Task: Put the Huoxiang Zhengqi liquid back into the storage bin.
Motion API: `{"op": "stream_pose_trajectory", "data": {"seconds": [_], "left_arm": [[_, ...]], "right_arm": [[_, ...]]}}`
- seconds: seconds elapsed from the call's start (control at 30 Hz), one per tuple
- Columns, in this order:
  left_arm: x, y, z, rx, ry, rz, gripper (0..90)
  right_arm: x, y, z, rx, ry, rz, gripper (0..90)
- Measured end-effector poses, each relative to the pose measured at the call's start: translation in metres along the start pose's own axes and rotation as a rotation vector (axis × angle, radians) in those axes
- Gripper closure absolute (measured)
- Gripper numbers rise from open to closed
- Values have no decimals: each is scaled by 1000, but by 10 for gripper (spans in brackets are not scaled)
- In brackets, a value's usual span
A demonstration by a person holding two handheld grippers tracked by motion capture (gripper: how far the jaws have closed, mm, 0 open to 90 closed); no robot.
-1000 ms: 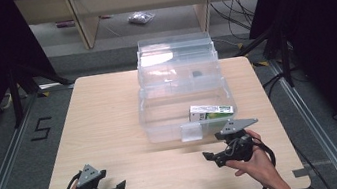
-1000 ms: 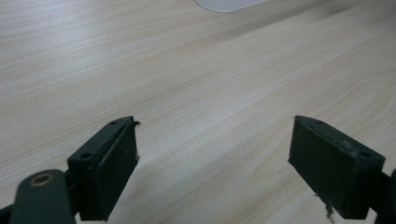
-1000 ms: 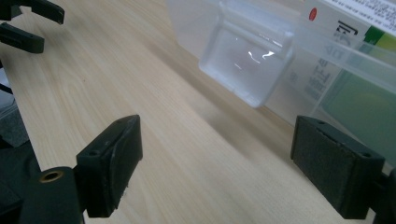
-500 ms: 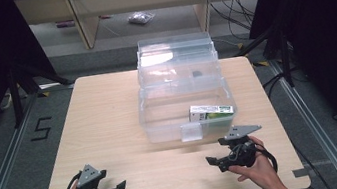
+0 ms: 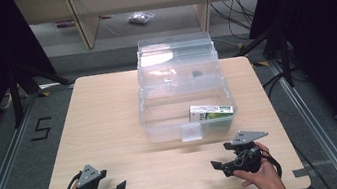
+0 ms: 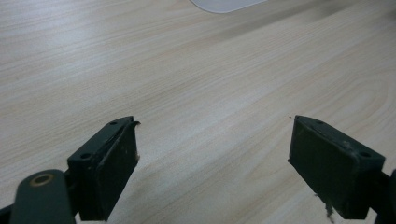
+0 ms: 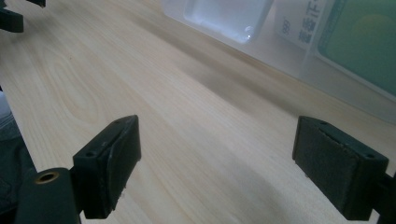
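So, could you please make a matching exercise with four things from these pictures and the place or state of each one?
Things:
1. left claw
2. right claw
3. green and white box
4. clear plastic bin

Places or states:
A. inside the bin, right front corner
B. open, near the table's front left edge
C. middle of the table, lid up
D. open, in front of the bin

Pairs: 1-B, 2-D, 3-A, 4-C

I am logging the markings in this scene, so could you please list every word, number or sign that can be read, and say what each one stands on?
"5": black mark on the grey floor, left of the table.
Print on the green and white box inside the clear bin: too small to read from the high view; in the right gripper view a white label bears printed characters, too blurred to quote.
No other text is legible.
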State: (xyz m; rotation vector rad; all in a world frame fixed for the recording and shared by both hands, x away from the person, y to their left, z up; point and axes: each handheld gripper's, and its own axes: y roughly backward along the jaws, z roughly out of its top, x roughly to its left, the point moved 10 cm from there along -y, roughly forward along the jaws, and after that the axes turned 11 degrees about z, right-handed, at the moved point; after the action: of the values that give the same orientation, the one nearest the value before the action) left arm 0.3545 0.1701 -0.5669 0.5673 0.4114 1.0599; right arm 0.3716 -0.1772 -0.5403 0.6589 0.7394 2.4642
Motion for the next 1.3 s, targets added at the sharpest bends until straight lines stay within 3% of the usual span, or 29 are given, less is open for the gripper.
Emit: {"op": "stream_pose_trajectory", "data": {"seconds": [0.03, 0.07, 0.1, 0.17, 0.3, 0.33, 0.37, 0.47, 0.57, 0.6, 0.63, 0.7, 0.73, 0.77, 0.83, 0.87, 0.9, 0.93, 1.0, 1.07, 1.1, 1.13, 1.17, 1.2, 1.3], "left_arm": [[1, 0, 0, 4, -6, 1, 147], [0, 0, 0, 4, -5, 1, 148], [0, 0, 0, 3, -6, 1, 148], [0, 0, 0, -4, -2, 4, 147], [0, 0, 0, -4, -3, 1, 148], [0, 0, 0, 0, -5, 0, 147], [0, 0, 0, -4, -1, 4, 147], [1, 0, -1, 6, -19, 6, 147], [2, 1, -2, 13, -31, 7, 148], [2, 1, -2, 12, -30, 6, 148], [2, 1, -2, 13, -33, 4, 147], [2, 1, -2, 17, -34, 6, 148], [2, 1, -2, 20, -31, 5, 148], [2, 1, -2, 20, -31, 6, 147], [1, 1, -2, 19, -30, 5, 147], [-1, 0, -1, 6, -7, 3, 148], [1, 1, -2, 18, -25, 4, 147], [0, 0, -1, 5, -6, 3, 147], [-1, 0, 0, 3, -6, 0, 148], [0, 0, 0, 3, -6, 2, 147], [2, 1, -2, 18, -31, 6, 147], [2, 2, -2, 20, -39, 6, 148], [2, 2, -2, 14, -38, 6, 147], [1, 2, -2, 16, -35, 4, 147], [0, 1, -1, 11, -16, 2, 147]], "right_arm": [[1, 0, -2, 0, -16, -8, 163], [-3, 1, -3, 2, 6, -17, 163], [0, 2, -5, 3, -28, -18, 163], [-4, 3, -6, 1, -4, -24, 163], [-1, 4, -8, -4, -20, -19, 163], [-5, 5, -8, -6, 12, -35, 163], [0, 4, -10, -4, -34, -16, 163], [-3, 5, -11, -2, 4, -25, 163], [2, 4, -14, 4, -36, 7, 163], [-2, 6, -13, 7, -2, -15, 163], [0, 5, -14, 1, -33, -17, 163], [-2, 5, -15, 2, -7, -7, 163], [1, 7, -18, 8, -53, -19, 163], [-3, 8, -17, 3, -4, -32, 163], [-2, 8, -18, -1, -23, -24, 163], [-3, 9, -18, -5, -12, -30, 163], [1, 8, -20, 1, -41, -4, 163], [1, 9, -22, 10, -51, 1, 163], [-3, 11, -23, 9, -31, -37, 163], [-3, 13, -25, 11, -31, -40, 163], [0, 12, -26, 5, -45, -20, 163], [-1, 12, -26, 17, -20, 0, 163], [0, 13, -28, 16, -22, 2, 163], [0, 15, -29, 19, -33, -31, 163], [-1, 17, -32, 22, 0, -37, 163]]}}
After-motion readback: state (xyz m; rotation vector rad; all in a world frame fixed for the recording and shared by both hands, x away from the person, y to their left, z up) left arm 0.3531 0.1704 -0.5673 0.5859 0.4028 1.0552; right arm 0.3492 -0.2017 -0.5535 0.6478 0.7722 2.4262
